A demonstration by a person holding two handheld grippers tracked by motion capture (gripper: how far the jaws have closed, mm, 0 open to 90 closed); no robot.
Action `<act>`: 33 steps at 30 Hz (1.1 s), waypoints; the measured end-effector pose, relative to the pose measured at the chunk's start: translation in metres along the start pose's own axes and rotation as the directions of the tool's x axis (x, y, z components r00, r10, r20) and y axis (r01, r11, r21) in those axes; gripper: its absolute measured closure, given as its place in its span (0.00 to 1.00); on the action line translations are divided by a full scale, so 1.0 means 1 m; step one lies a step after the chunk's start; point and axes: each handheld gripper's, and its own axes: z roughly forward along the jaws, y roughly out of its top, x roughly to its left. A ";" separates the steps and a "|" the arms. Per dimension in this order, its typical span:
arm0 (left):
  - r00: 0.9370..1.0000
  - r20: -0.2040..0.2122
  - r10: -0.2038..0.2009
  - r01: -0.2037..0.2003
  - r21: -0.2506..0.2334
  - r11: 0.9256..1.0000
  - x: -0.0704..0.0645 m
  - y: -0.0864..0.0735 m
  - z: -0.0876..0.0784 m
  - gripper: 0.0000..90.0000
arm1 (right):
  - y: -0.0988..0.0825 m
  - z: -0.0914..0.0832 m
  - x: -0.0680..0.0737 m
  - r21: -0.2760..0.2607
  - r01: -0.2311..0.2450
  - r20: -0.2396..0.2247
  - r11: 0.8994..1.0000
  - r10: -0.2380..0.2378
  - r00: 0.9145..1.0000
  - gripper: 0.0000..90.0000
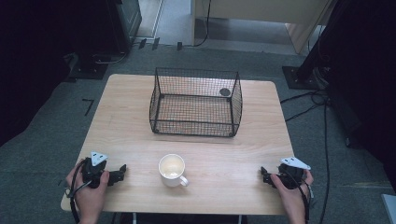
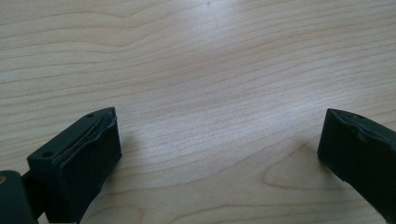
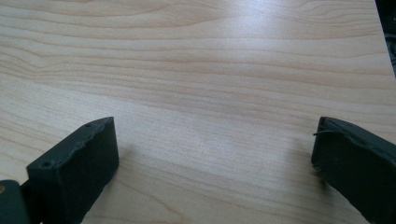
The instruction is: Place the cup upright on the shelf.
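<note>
Grippers rest at the near corners of the worktop (image 1: 140, 93), a pale wood-grain laminate board with rounded corners. The left gripper (image 1: 122, 171), black with a grey three-cornered plate on top, lies by the near left corner, jaws spread wide with nothing but bare wood between them; its flat rubbery pads (image 2: 91, 163) look worn along the edges. The right gripper (image 1: 263, 173), of the same make, lies by the near right corner, jaws likewise wide apart and empty. Between them, near the front edge, stands a white glazed mug (image 1: 172, 170), round, upright, handle towards the near right. Beyond it, at the centre towards the far edge, sits a black wire-mesh basket (image 1: 196, 127), rectangular, bearing a small dark round tag. No legible writing anywhere.
</note>
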 end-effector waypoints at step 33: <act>1.000 -0.001 -0.002 0.002 -0.001 1.000 0.000 0.001 0.001 0.00 | 0.010 -0.009 0.077 -0.048 0.090 -0.123 0.995 -0.095 0.988 0.00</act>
